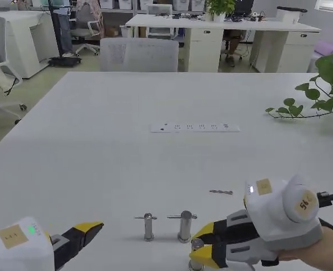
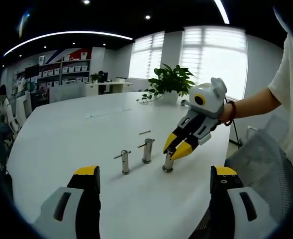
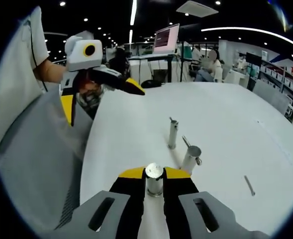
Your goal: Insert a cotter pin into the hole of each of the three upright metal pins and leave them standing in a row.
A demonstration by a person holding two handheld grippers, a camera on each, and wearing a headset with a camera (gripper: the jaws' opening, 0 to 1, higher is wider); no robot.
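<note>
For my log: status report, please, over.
Right gripper shut on third pin. Left gripper open, hovering apart. Left pin, middle pin have cotters; spare cotter lies on table. Nothing in the way.

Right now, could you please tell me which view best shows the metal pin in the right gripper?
The right gripper view: the metal pin stands close up, clamped by the right gripper. The head view shows it partly hidden; the left gripper view shows it small and distant.

even overhead office light washes your white matte workbench [image 1: 155, 169], shadows soft and faint; bright slatted windows [image 2: 213, 59] blow out, and your fisheye views bend at the edges.
</note>
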